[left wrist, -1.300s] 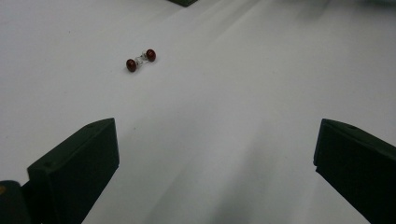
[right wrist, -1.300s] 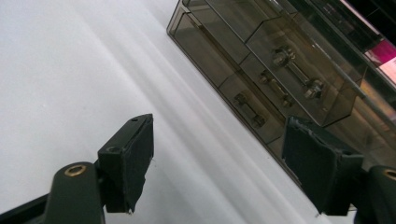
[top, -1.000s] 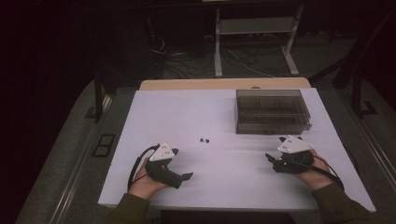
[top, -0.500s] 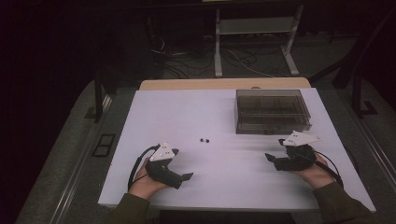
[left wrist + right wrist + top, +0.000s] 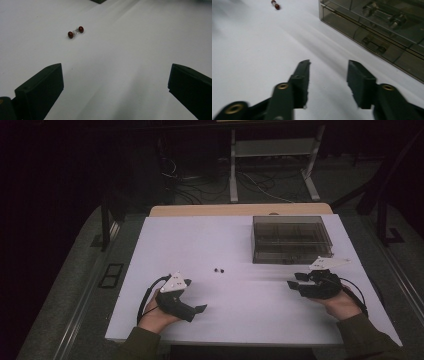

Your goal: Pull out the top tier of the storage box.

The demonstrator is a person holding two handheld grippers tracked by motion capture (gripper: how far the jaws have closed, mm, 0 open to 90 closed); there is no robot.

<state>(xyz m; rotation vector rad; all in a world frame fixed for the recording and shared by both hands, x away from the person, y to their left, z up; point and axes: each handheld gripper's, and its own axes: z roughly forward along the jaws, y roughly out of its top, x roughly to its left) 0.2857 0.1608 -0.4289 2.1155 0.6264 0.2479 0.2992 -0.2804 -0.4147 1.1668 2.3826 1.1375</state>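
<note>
table: wide white flat tabletop [image 5: 235, 315], mostly bare; everything in play sits on it.
box: smoky transparent plastic organiser box with inner dividers [image 5: 290, 239], at the far right of the table; small metal bits show inside through the wall in the right gripper view [image 5: 384, 30], type unclear.
left gripper: black two-jaw hand-held gripper with grey three-cornered top plate [image 5: 199, 309], resting low at the near left; jaws spread wide in its own view [image 5: 115, 85], nothing between them.
right gripper: matching black two-jaw gripper [image 5: 294, 281], near right, just in front of the box; jaws about half open [image 5: 328, 77], holding nothing.
item: tiny pair of dark red round beads joined by a clear middle piece [image 5: 75, 31], lying loose on the table; reads as two dark dots in the high view [image 5: 219, 270], and shows at the top edge of the right gripper view [image 5: 275, 5].
item vs left jaws: ahead of the jaws and off to their left side, nearer the left jaw's line than the right; apart, no contact.
item vs right jaws: well apart, far ahead and to the left; box just beside the right jaw's side.
step, judged: reach for the beads, likely with the left gripper, which is closer.
how to do it well: swing the jaws to centre on the item, come in low, narrow the wide gap before closing, pinch across the clear middle or both beads slowly; small and round, likely to roll or skid away if nudged.
</note>
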